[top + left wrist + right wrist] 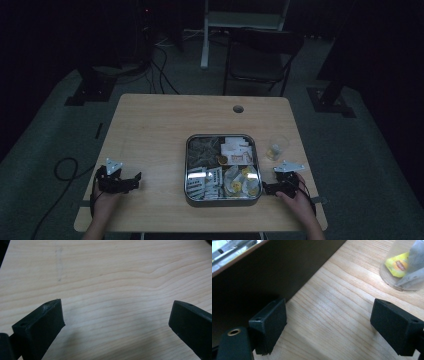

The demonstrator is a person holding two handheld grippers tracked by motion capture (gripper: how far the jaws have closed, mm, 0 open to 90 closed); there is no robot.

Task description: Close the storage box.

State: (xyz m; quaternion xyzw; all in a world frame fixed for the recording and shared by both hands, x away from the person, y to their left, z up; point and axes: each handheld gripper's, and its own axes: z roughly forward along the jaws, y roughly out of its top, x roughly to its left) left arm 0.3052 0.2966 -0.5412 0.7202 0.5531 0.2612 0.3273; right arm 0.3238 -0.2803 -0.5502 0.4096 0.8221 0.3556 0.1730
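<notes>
— Where is the left gripper (131,181) sitting right now?

— It is resting low over the pale wooden table (150,130) near the front left corner, well apart from everything else. In the left gripper view its two black jaws are standing wide apart, gripping nothing, with bare wood grain (112,290) lying between them.

— And the right gripper (266,189)?

— It is hovering at the front right corner of the square metal tray (222,201), just beside its wall. In the right gripper view its jaws are also spread wide and carrying nothing; the dark tray wall (262,272) is running along next to one jaw, though I cannot tell whether they are touching.

— What is nearest to it?

— The tray, which is sitting right of the table's middle and holding white sachets, dark packets and round yellowish pieces in separate compartments. Beyond the open jaws, a small clear plastic cup (404,265) is standing upright on the wood just right of the tray's far half (276,147), holding a tea bag with a yellow tag (398,265).

— And the hands?

— Each hand (102,205) is coming in from the near edge, gripping its tool.
</notes>
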